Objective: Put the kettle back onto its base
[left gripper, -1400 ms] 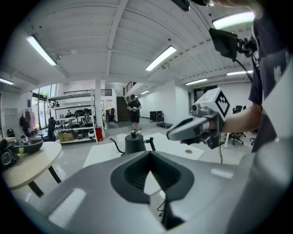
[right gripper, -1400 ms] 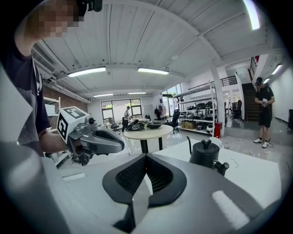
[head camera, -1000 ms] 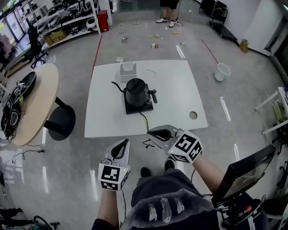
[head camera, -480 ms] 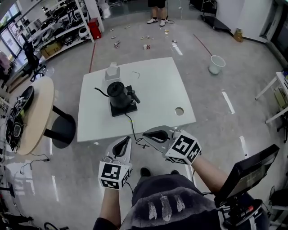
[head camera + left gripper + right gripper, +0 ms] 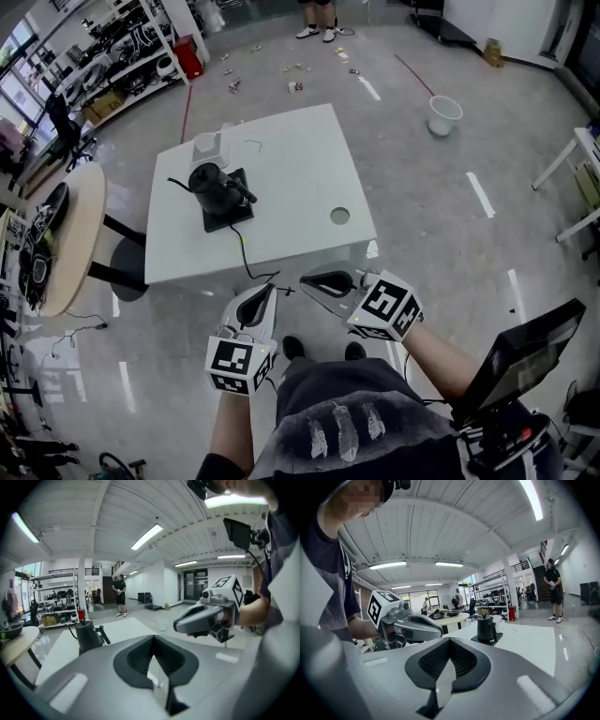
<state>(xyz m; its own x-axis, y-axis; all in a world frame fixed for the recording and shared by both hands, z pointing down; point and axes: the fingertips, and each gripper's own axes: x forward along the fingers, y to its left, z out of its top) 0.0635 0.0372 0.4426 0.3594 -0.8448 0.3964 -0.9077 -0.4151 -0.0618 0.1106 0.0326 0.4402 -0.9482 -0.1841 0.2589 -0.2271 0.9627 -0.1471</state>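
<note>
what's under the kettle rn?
The black kettle sits on its square black base, which rests on the white table. A cord runs from the base toward the table's near edge. The base's centre, beneath the kettle, is covered.

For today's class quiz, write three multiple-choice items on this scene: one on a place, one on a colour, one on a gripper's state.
1. The black gooseneck kettle stands: A on a chair; B on its black square base on the white square table; C on a shelf.
2. The round bucket on the grey floor is: A red; B white; C blue.
3. The right gripper is: A shut, empty; B open; C shut on the kettle.
Key: B, kettle sits on base; B, bucket looks white; A, jaws meet, nothing between.
</note>
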